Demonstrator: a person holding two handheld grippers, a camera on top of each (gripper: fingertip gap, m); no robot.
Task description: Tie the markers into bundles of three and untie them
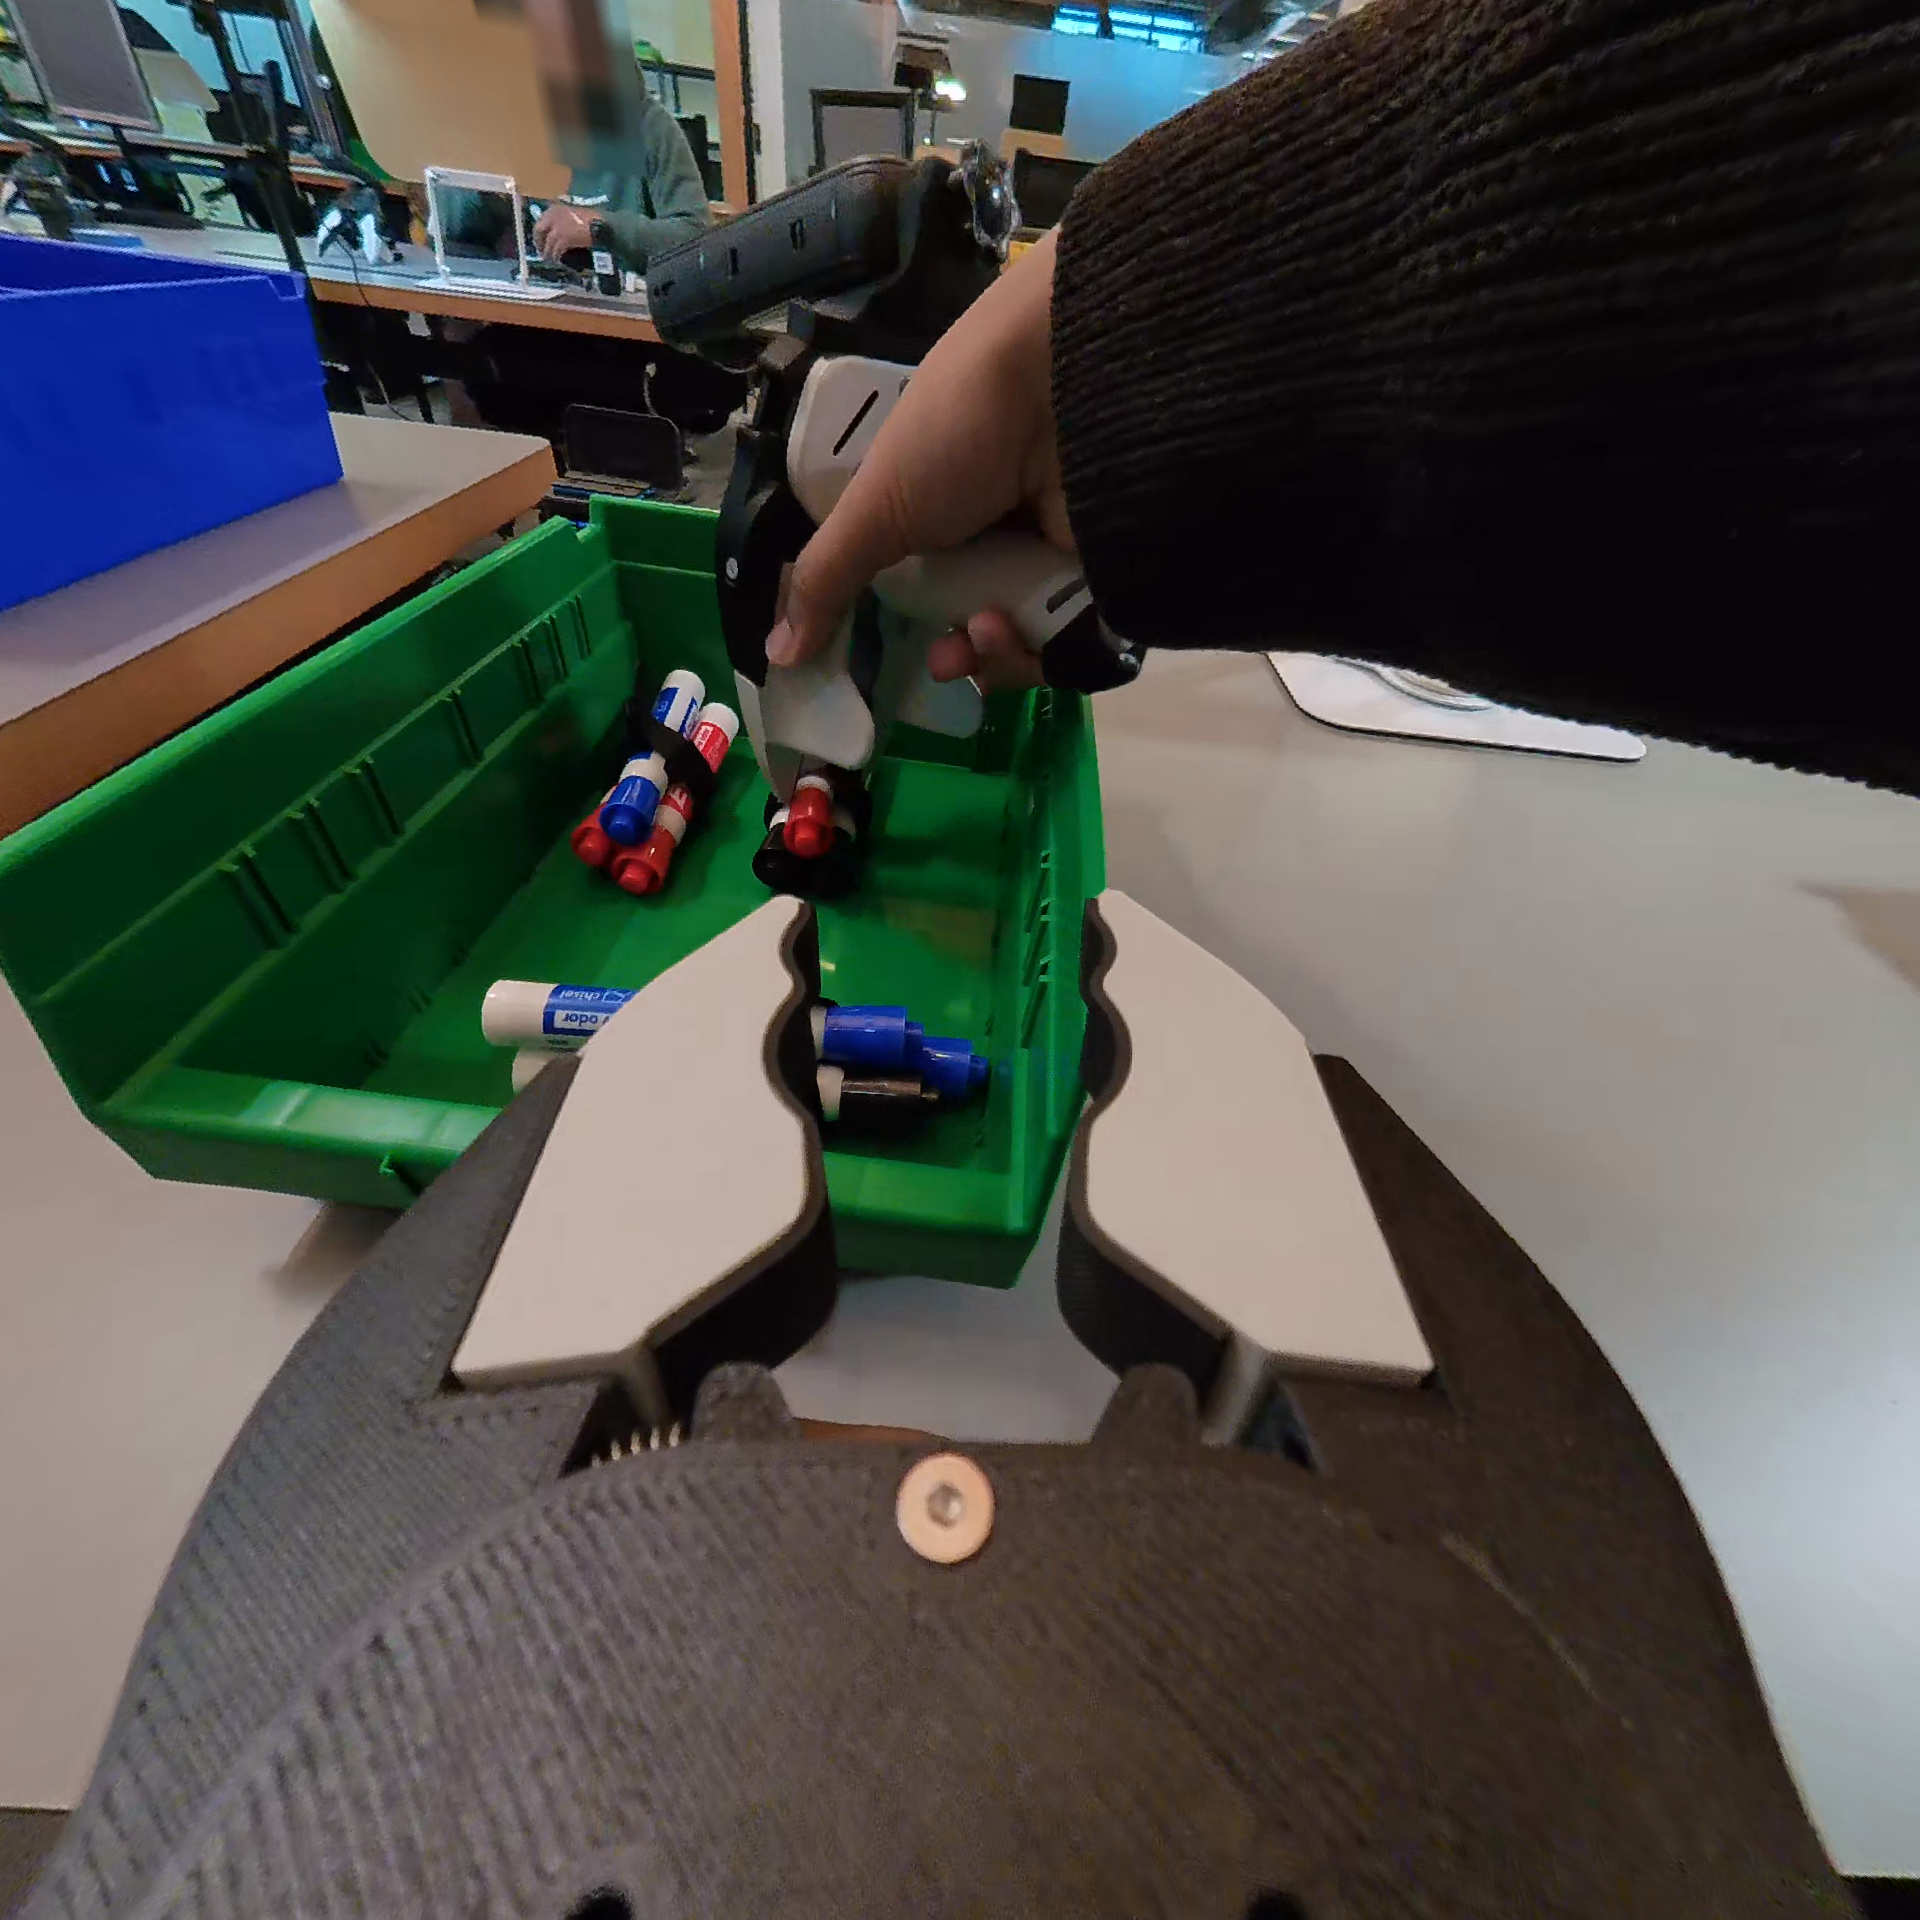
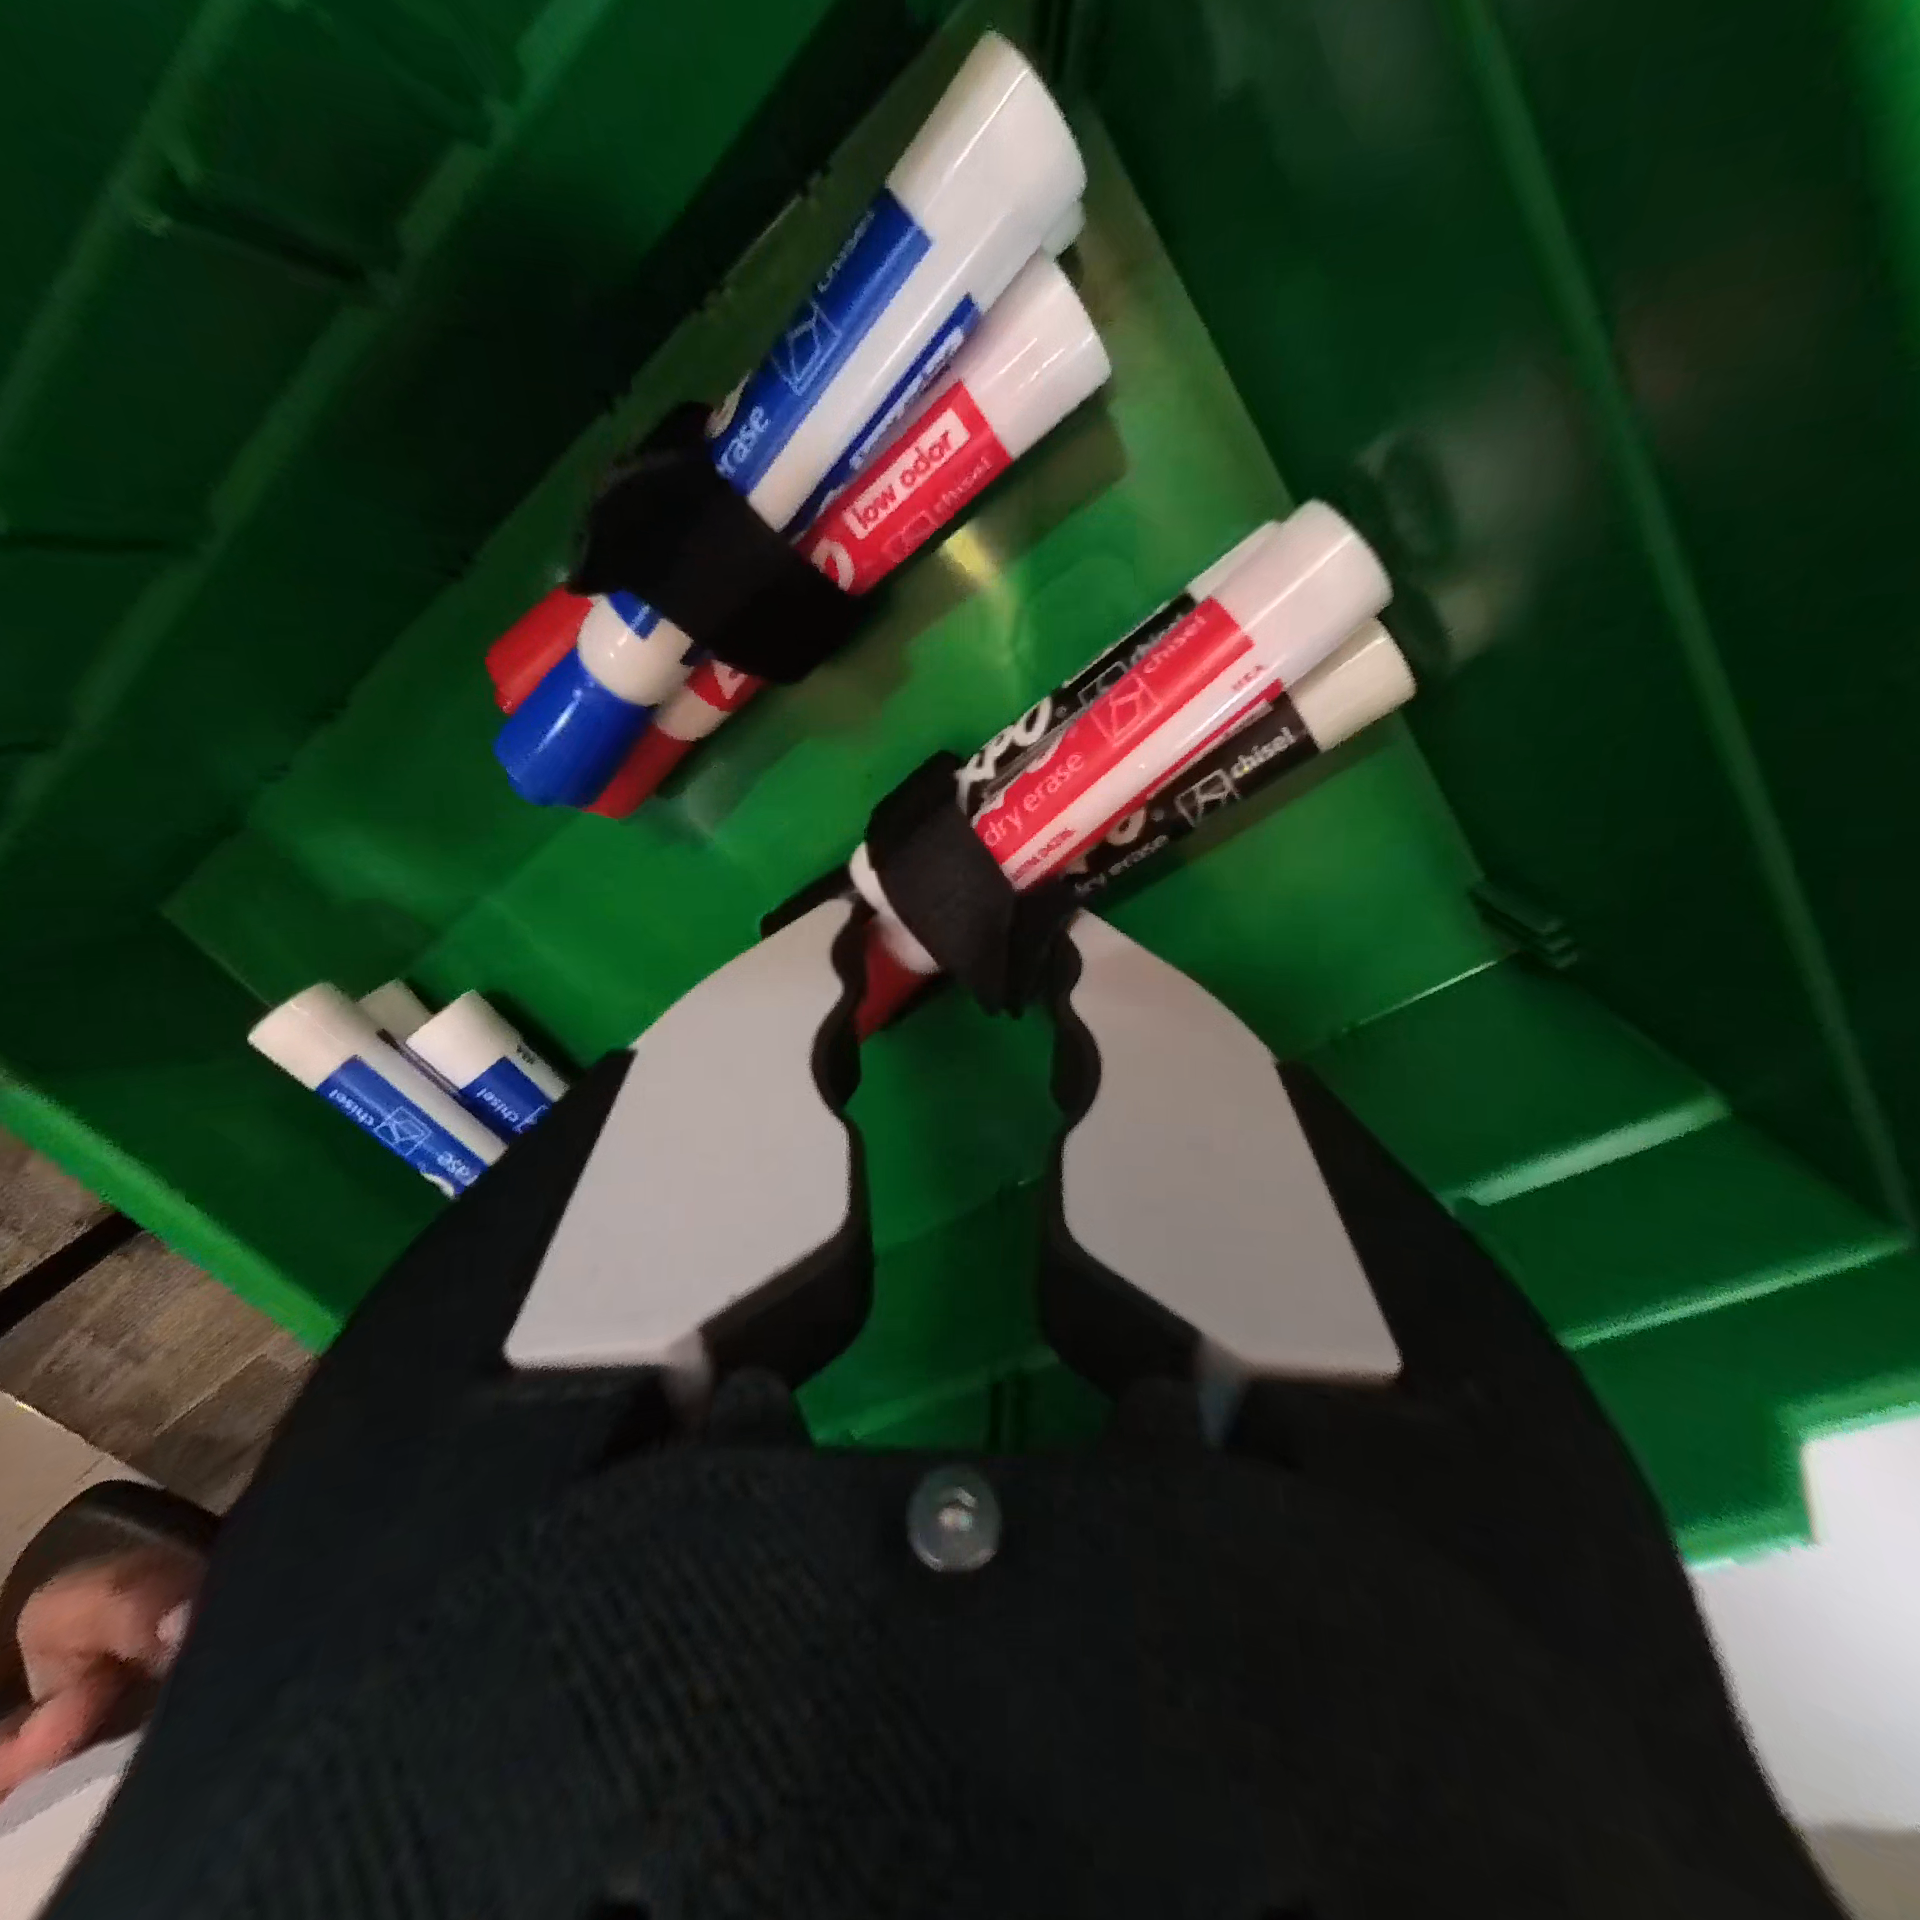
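Right tool (image 2: 951, 961) grips red-black marker bundle (image 2: 1132, 748) — left tool (image 1: 940, 997) empty.

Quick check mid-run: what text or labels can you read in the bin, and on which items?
I do not transcribe writing; these things bear it:
Red-and-black marker bundle, gripped by the right gripper: printed barrel labels.
Blue-and-red marker bundle: printed barrel labels.
Blue markers at the green bin edge: labels, partly hidden.
Left gripper: none.
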